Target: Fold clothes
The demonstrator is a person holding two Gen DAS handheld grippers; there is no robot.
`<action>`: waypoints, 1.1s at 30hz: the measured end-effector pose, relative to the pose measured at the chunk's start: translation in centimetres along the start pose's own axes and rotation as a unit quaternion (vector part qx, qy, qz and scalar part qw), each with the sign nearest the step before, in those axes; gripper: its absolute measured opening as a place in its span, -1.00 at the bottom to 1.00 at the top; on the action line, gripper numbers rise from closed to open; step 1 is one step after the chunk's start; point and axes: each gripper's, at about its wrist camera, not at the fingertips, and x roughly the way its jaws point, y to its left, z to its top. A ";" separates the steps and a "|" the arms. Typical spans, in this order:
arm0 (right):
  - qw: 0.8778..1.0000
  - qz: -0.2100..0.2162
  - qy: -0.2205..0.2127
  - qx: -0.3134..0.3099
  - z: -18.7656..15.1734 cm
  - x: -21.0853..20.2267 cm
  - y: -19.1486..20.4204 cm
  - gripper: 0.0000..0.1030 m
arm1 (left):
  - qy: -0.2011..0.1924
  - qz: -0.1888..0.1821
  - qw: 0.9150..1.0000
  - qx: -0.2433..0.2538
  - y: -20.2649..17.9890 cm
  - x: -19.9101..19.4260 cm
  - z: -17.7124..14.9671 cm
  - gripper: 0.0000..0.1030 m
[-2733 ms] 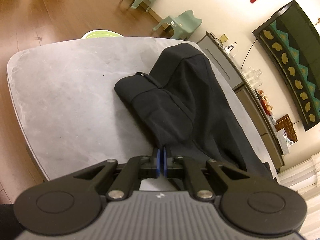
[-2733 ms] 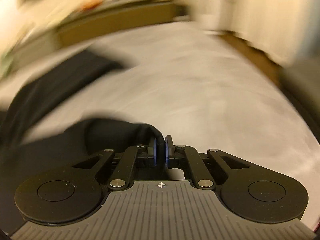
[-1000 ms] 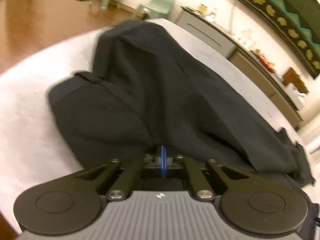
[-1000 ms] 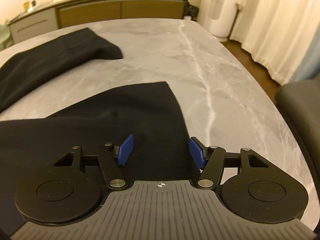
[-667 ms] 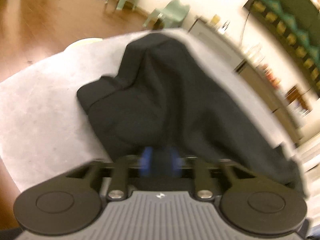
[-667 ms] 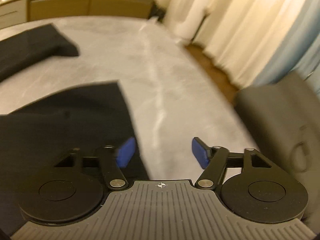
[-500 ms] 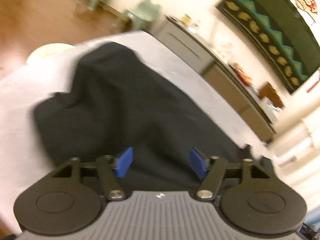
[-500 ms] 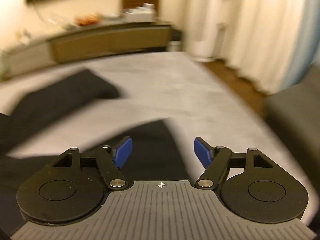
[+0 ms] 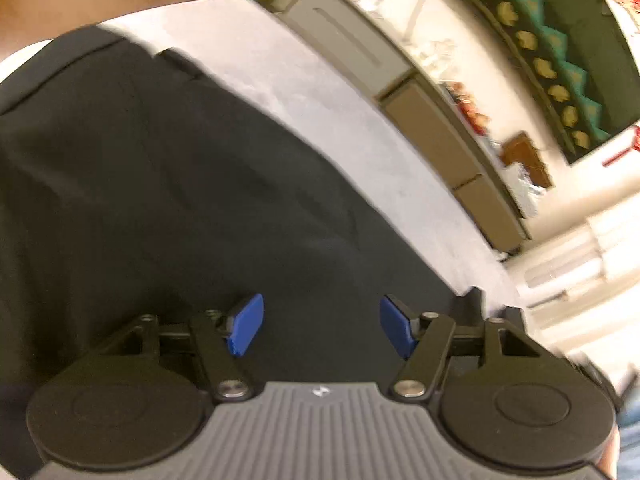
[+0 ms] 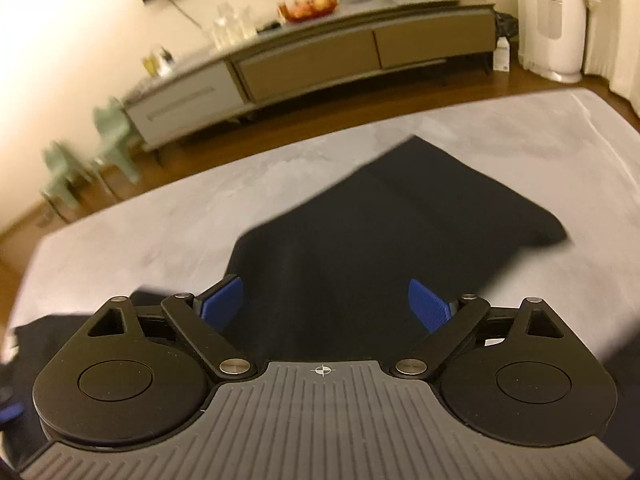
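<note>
Lighting: warm, yellowish indoor, moderately dim. Wall (image 10: 48, 32) overexposed, glare upper left of right view. Both views motion-blurred, worst at edges; strong fisheye curvature. Black garment (image 9: 160, 200) underexposed, folds barely legible.

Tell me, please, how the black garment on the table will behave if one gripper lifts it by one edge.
The black garment would probably droop, not stay flat: it lies limp on the grey table, with soft creases. It looks fairly thick, so perhaps heavy for cloth. Lifted at one point, its folded layers would likely slide open.
</note>
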 end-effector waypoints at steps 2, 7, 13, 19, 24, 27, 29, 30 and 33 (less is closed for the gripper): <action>0.999 -0.036 0.014 -0.010 2.3 4.2 2.1 0.83 | -0.009 -0.010 1.000 0.015 -0.6 -0.6 0.3 0.27; 0.990 -0.127 0.063 -0.022 4.4 12.7 4.0 0.73 | -0.019 -0.022 0.999 0.040 -2.5 -0.9 0.5 0.28; 0.990 -0.111 0.052 -0.074 4.8 13.3 6.9 -1.00 | -0.021 -0.019 0.998 0.057 -4.6 -0.4 0.2 0.26; 0.991 -0.044 -0.101 -0.072 6.1 -0.3 5.9 -1.00 | -0.041 -0.016 0.998 0.048 -4.8 -1.3 -0.3 0.26; 0.995 -0.018 -0.085 -0.039 3.3 -6.1 1.6 -0.63 | -0.009 -0.028 0.999 0.044 -5.6 1.0 -1.3 0.33; 1.000 -0.004 -0.001 -0.012 2.2 -1.8 2.2 0.56 | 0.037 -0.034 0.997 0.062 -7.1 3.9 -2.8 0.33; 1.000 -0.005 0.024 -0.017 1.5 1.4 4.0 0.58 | 0.056 -0.031 0.993 0.103 -8.5 5.1 -3.9 0.33; 0.999 -0.009 0.034 -0.021 1.4 2.9 5.1 0.58 | 0.055 -0.026 0.991 0.120 -9.1 5.4 -4.2 0.33; 0.996 -0.039 0.052 -0.055 1.2 7.3 8.2 0.62 | 0.045 -0.022 0.990 0.135 -9.7 5.4 -4.0 0.33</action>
